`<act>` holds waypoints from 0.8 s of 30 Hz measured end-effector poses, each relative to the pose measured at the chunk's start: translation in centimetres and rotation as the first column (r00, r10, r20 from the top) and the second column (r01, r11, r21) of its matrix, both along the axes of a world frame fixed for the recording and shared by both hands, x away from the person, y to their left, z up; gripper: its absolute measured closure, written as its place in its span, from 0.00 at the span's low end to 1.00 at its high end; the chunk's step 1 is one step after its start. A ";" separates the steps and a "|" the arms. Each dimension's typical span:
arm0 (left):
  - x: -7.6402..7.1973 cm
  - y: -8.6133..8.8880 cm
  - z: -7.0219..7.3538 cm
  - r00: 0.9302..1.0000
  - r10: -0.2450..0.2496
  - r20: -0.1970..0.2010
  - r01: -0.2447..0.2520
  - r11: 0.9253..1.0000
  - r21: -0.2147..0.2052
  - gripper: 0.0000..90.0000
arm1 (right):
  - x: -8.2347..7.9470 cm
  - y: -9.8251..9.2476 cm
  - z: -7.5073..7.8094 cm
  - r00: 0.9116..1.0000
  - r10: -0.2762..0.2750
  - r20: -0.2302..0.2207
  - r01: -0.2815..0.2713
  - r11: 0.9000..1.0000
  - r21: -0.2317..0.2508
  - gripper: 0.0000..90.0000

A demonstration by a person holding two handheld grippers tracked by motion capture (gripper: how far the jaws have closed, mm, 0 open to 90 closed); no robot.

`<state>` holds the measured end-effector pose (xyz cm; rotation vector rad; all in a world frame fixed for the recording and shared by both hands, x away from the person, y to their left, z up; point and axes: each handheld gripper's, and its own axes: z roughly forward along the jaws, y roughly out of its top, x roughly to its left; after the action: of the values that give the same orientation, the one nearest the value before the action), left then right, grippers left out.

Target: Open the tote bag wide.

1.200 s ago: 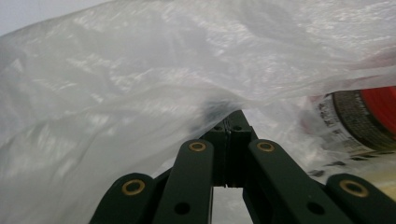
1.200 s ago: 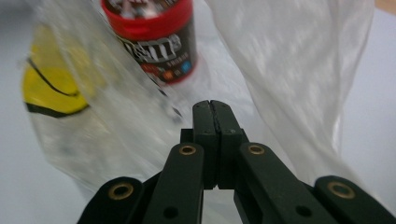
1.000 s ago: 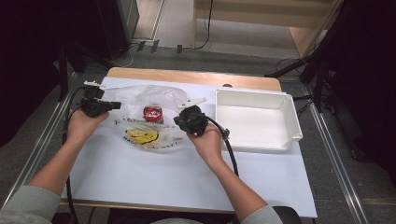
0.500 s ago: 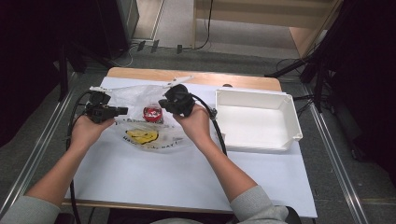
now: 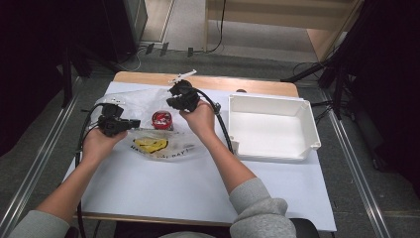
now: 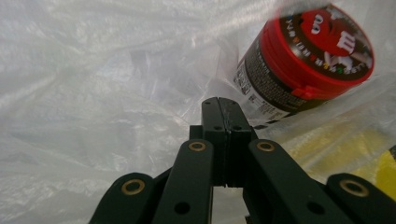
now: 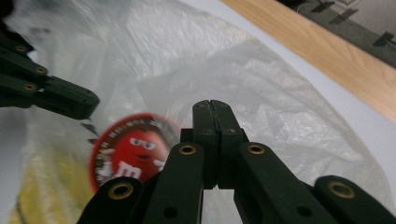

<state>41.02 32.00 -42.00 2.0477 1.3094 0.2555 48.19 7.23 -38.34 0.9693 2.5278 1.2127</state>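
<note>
While shut on nothing, both tongs, left (image 6: 224, 109) and right (image 7: 209, 112), over clear plastic bag (image 5: 124, 101) beside red-lidded candy tub (image 5: 162, 119).

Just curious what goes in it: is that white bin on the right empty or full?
Empty. The high view looks straight into the white bin, and only its bare white floor and walls show inside.

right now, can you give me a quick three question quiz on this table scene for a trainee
1. True or false: the jaws of the left gripper stand wide open.
2. What colour is the lid of the candy tub? A) red B) blue C) green
3. Fill in: the white bin sits to the ____ of the clear plastic bag in the high view.

Key: 1 false, they are shut. 2 A. 3 right.
</note>
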 end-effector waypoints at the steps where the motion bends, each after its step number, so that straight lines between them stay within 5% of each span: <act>1: 0.0 0.0 -0.2 1.000 0.002 -0.004 -0.002 1.000 0.003 1.00 | 0.3 -0.1 -0.5 1.000 -0.004 -0.007 0.004 1.000 -0.009 1.00; 24: -2.3 -0.2 -3.0 0.998 -0.056 -0.010 0.057 0.998 0.027 1.00 | 3.9 0.1 -5.9 0.994 -0.105 -0.037 0.104 0.993 -0.050 1.00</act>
<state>38.74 31.84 -45.02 2.1078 1.2579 0.2395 52.14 7.28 -44.23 1.1095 2.4887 1.1093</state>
